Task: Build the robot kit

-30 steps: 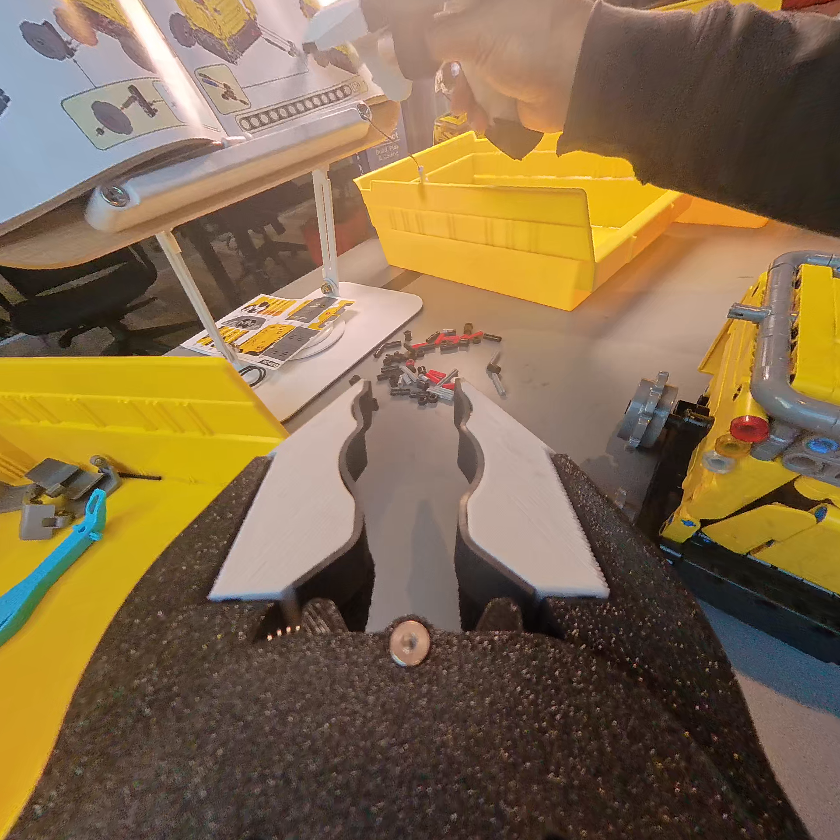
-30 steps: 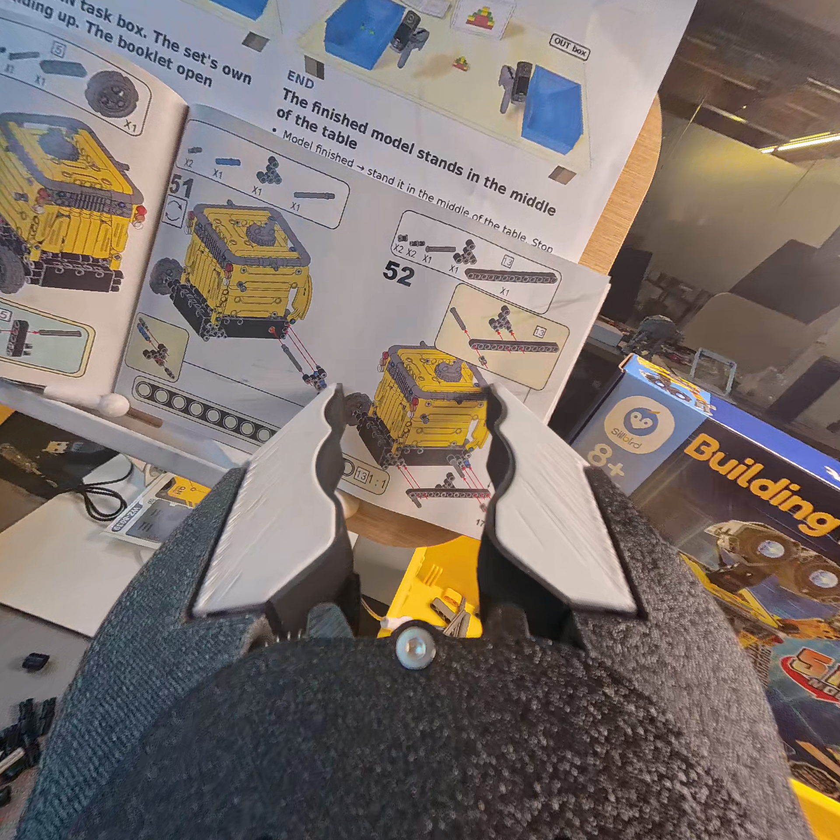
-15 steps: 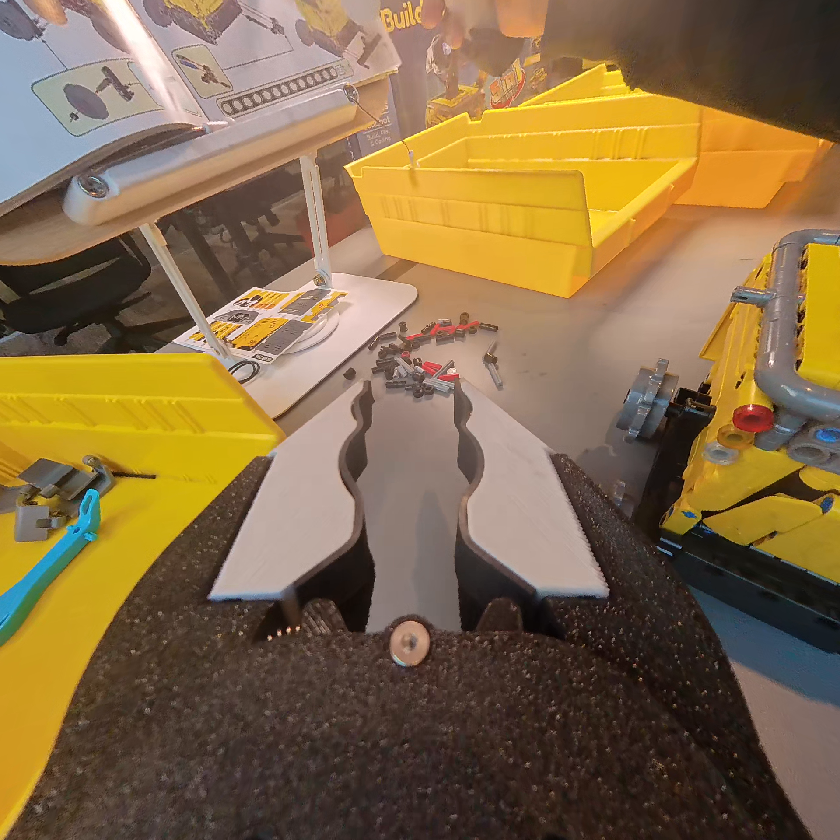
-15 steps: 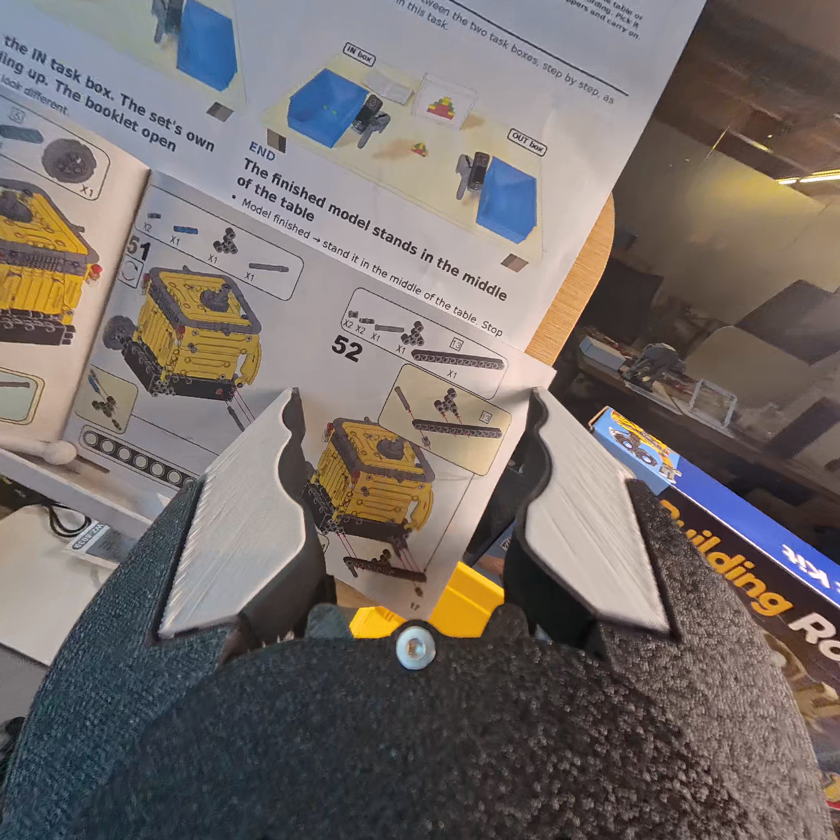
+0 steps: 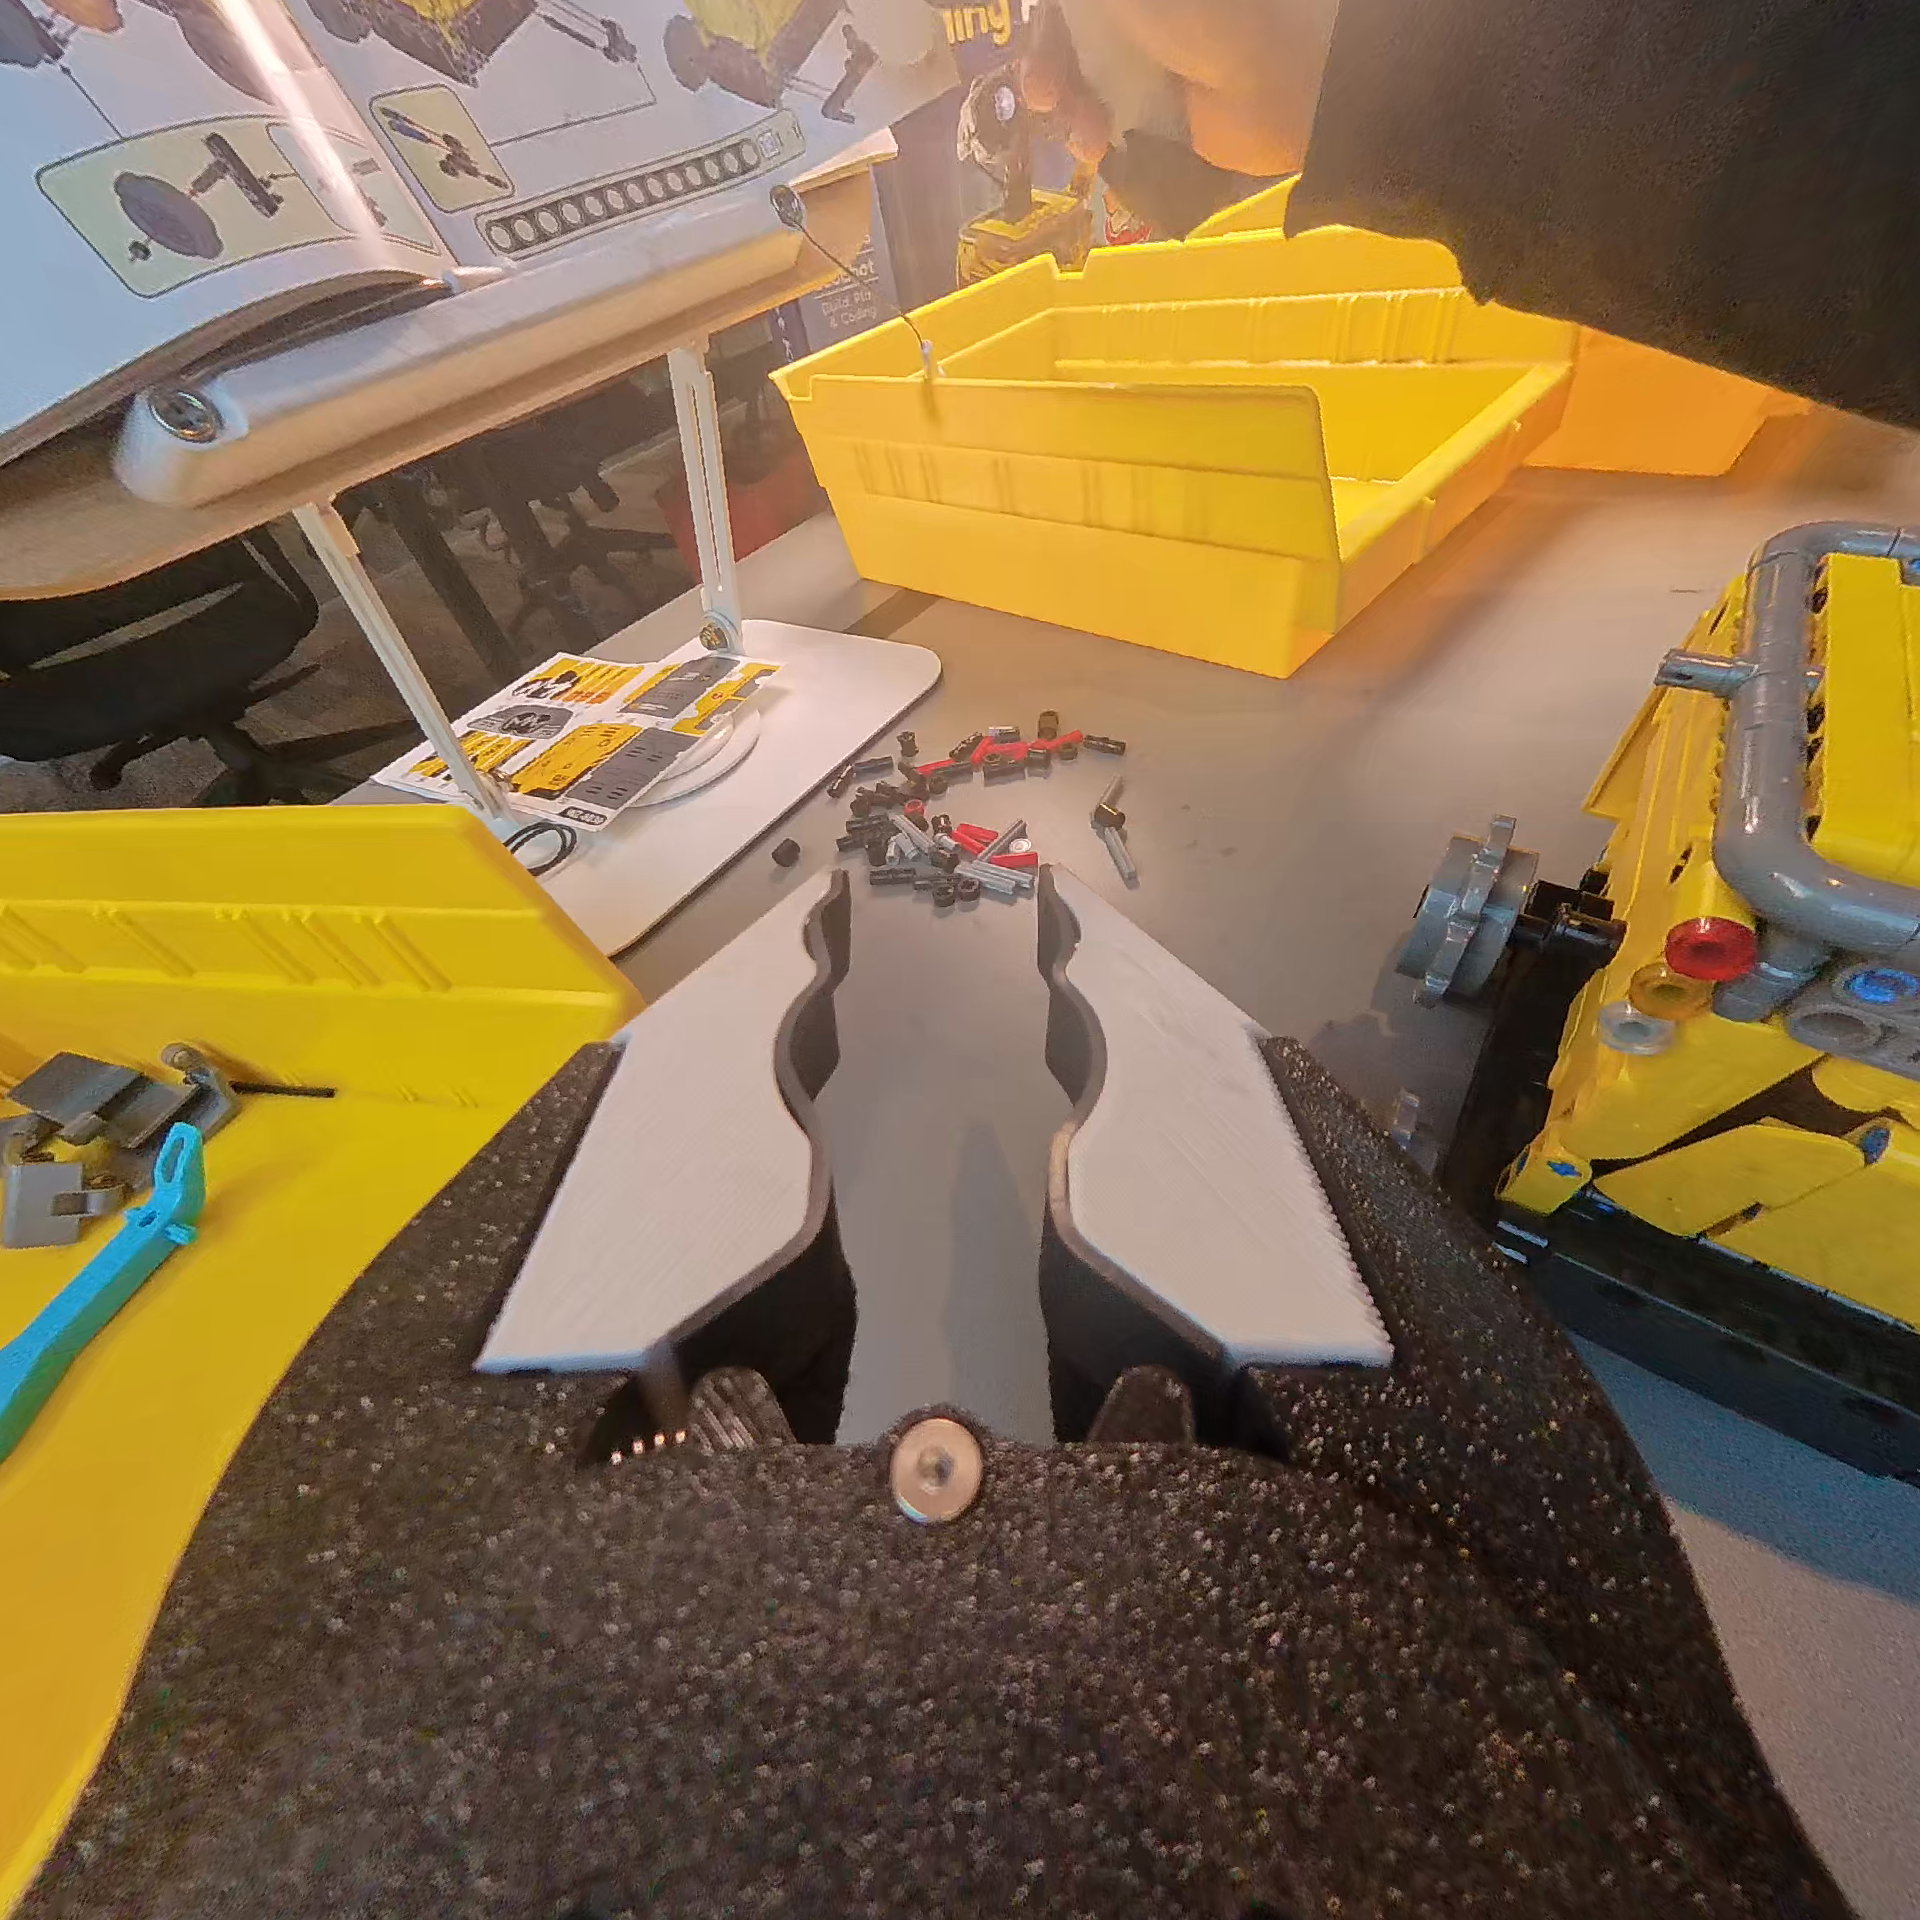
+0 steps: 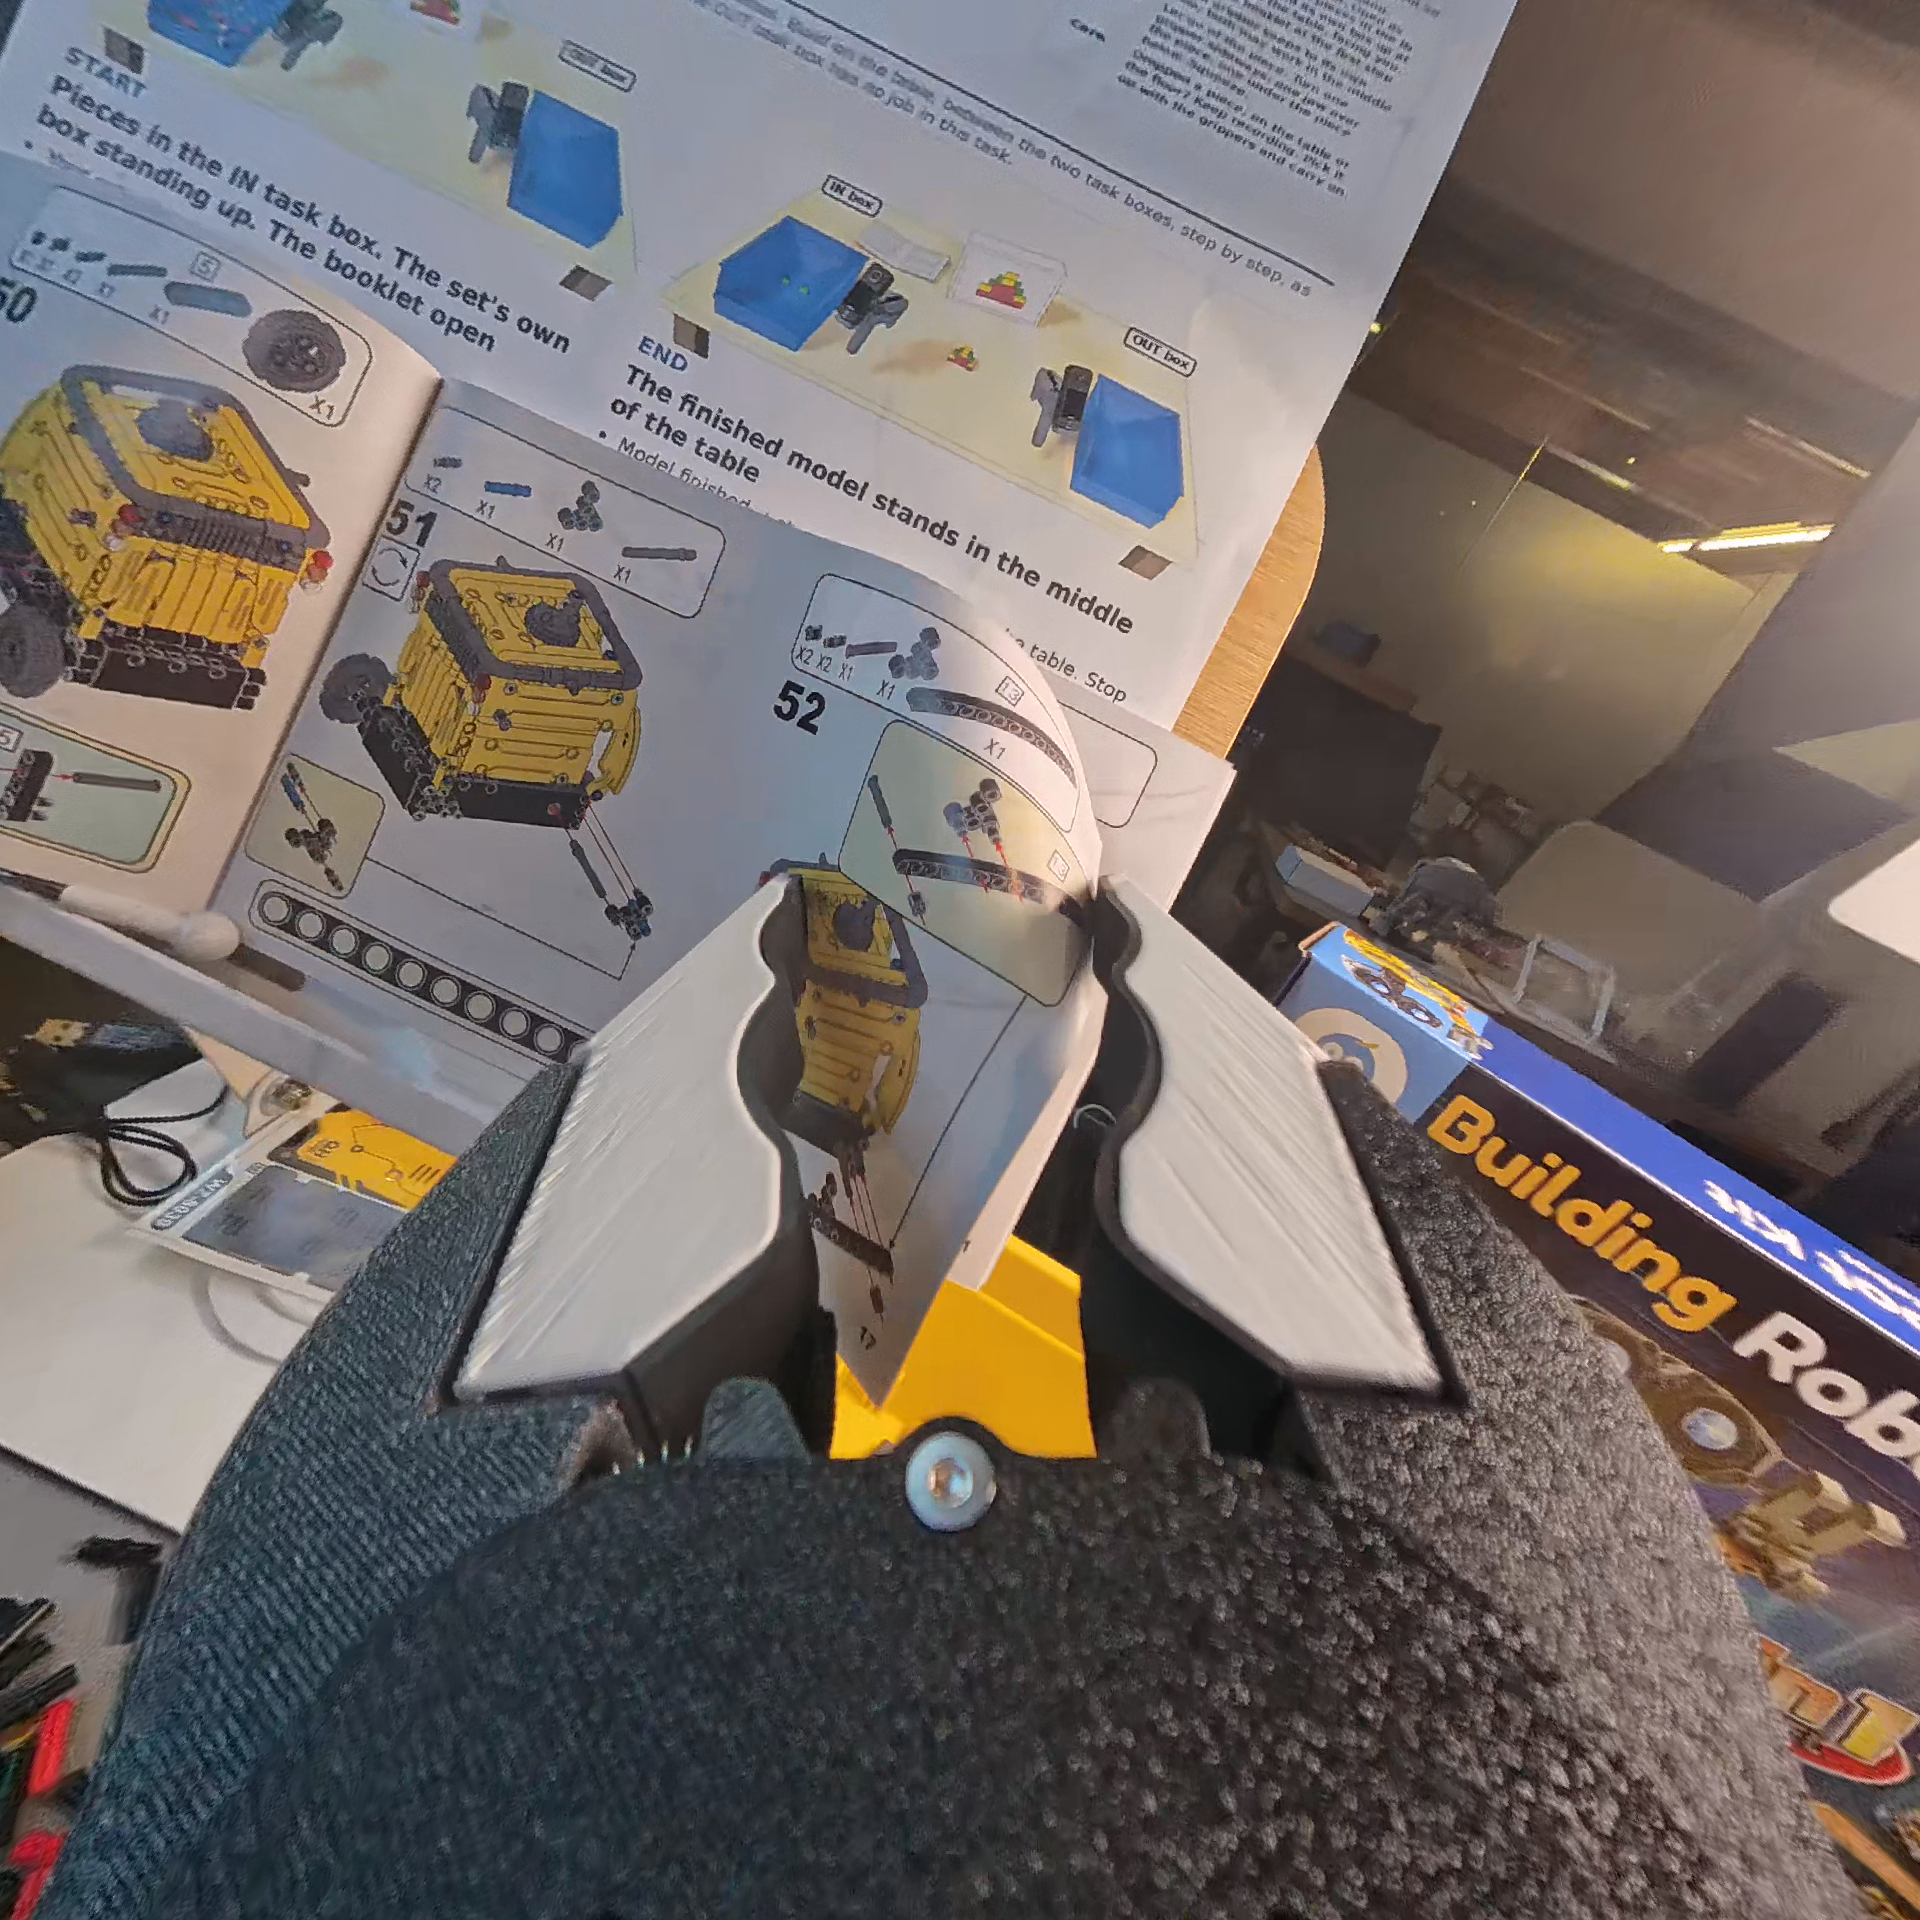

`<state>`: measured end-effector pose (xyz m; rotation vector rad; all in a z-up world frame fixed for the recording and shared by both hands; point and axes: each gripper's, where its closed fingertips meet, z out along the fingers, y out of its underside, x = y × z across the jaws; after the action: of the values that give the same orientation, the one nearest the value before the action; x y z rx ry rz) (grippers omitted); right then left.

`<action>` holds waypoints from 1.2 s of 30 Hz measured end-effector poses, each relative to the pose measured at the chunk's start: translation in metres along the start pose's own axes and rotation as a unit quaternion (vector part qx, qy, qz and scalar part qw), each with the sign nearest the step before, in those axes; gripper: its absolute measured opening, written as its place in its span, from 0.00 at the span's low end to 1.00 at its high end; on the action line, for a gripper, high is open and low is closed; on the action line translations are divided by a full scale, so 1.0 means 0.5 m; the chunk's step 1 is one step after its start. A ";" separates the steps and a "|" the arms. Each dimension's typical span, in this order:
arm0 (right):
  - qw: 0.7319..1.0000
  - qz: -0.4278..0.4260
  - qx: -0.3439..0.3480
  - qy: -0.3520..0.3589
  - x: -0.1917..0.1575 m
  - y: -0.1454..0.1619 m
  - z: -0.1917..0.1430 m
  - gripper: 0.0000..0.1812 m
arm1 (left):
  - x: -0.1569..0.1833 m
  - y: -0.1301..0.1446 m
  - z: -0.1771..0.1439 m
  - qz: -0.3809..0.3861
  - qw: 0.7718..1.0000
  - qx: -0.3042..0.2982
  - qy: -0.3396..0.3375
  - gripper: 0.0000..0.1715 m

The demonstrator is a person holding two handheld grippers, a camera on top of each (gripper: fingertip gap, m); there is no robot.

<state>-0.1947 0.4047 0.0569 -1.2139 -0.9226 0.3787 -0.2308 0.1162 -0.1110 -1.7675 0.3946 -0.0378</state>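
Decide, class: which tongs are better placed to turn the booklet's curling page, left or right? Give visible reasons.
Right, probably. The right tongs are open with the curling page between the fingers. The left tongs are open low over the table, near the loose small pieces, below the booklet.

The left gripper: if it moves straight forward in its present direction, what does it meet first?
Probably the pile of small parts on the grey table, just beyond the left gripper; its jaws are open and empty. Depth is uncertain.

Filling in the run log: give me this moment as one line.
left tongs: open, empty, above table before loose pins | right tongs: open, around lifted booklet page | model: right of left tongs
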 end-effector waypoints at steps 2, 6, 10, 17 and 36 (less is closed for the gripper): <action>0.999 -0.028 0.021 0.009 0.000 -0.006 -0.012 0.25 | 0.001 0.002 0.002 0.000 1.000 -0.002 0.001 0.20; 0.997 -0.071 0.037 0.005 -0.011 -0.010 -0.019 0.21 | 0.002 0.004 0.003 0.001 1.000 -0.005 0.002 0.20; 0.994 -0.088 0.061 0.020 -0.006 -0.028 -0.030 0.22 | 0.000 0.006 0.002 0.000 1.000 -0.006 0.000 0.20; 0.989 -0.106 0.094 0.030 -0.006 -0.036 -0.058 0.23 | 0.001 0.008 0.003 -0.002 1.000 -0.008 0.002 0.20; 0.973 -0.159 0.164 -0.033 -0.064 -0.076 -0.108 0.06 | 0.007 0.012 0.007 0.004 1.000 -0.015 0.007 0.20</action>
<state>-0.1800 0.3353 0.0758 -0.7410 -1.0471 0.2994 -0.2280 0.1173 -0.1184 -1.7968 0.4141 -0.0400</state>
